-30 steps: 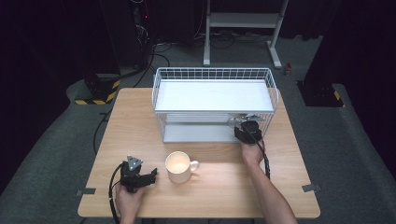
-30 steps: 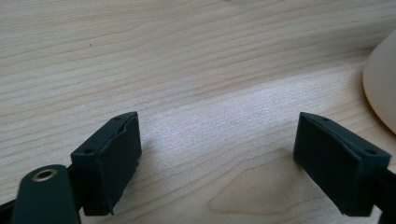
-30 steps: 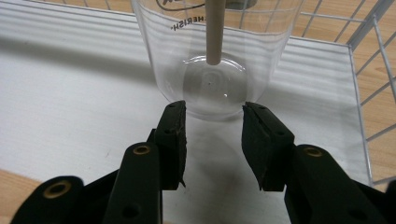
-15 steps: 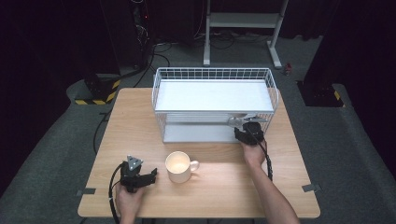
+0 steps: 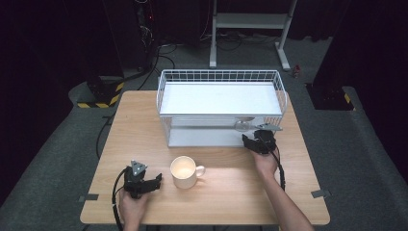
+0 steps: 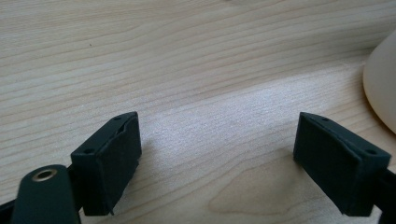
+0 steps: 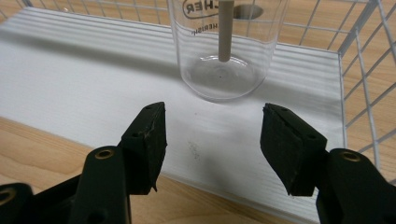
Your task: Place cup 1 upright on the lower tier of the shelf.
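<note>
Right gripper point(image 5: 254, 143) sits at the open front of the white wire rack point(image 5: 219, 77), low shelf level, jaws pointing in. Right gripper view gives what the high view can't: a clear glass point(image 7: 225, 46) standing upright on the white ribbed shelf liner point(image 7: 70, 60) just ahead of the jaws, a pale stick inside it, printed lettering on its wall. Jaws stand partly apart and have just been opening; nothing between the pads point(image 7: 148, 140), glass clear of them. From above the glass point(image 5: 244, 125) is only a faint shape under the rack's top tray, behind the wire. Wire side wall of the rack runs close on the jaws' right in the right gripper view.

Left gripper point(image 5: 155, 181) rests low on the wooden table point(image 5: 231, 192), near edge, jaws wide apart, holding nothing. Left gripper view shows bare wood grain between the pads point(image 6: 112, 158) and the curved cream side of a mug point(image 6: 380, 88) just off the right jaw, not touching. High view shows that mug point(image 5: 183, 172) upright, handle turned away from the left gripper, standing between the two hands, well short of the rack
</note>
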